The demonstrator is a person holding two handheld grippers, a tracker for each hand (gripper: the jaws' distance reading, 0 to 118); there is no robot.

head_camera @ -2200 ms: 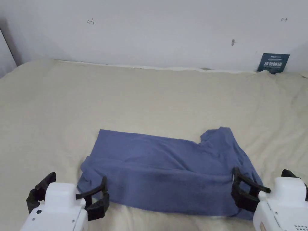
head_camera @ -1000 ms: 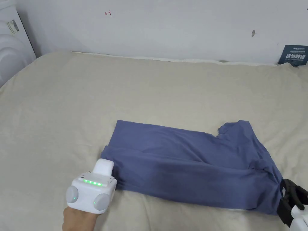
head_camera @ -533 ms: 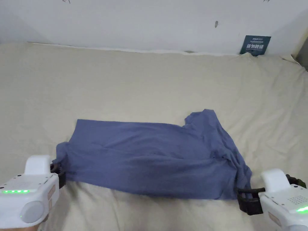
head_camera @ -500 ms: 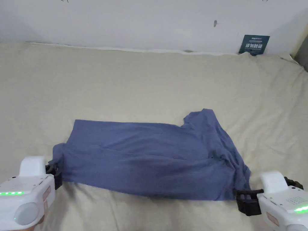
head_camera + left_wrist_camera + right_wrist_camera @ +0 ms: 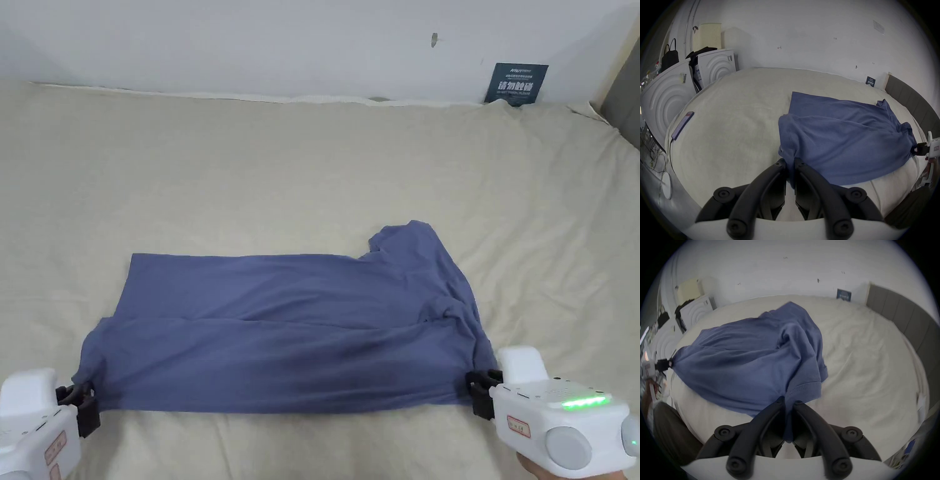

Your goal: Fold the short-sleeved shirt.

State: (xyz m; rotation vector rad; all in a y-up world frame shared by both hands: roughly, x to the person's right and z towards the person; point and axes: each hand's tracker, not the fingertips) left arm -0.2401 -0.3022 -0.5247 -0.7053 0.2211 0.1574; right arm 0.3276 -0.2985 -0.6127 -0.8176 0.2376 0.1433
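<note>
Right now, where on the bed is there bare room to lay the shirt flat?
Bare sheet runs between the shirt and the wall, and to the shirt's left and right. A phone lies near the left edge. The near strip is crowded: left gripper and right gripper clamp the shirt's front corners there.

Bed [image 5: 300, 169] with cream sheet, lightly wrinkled, pushed against white wall. Blue short-sleeved shirt [image 5: 294, 331] lies on sheet near front edge, spread lengthwise left to right, near long side folded over onto itself, sleeve bunched at right end; its two near corners lifted slightly off sheet. Phone [image 5: 682, 125] with cable lies on sheet near bed's left edge, well apart from shirt. Small dark blue card [image 5: 516, 82] stands at back right of bed, leaning on wall. Grey padded headboard [image 5: 906, 97] along right side.
</note>
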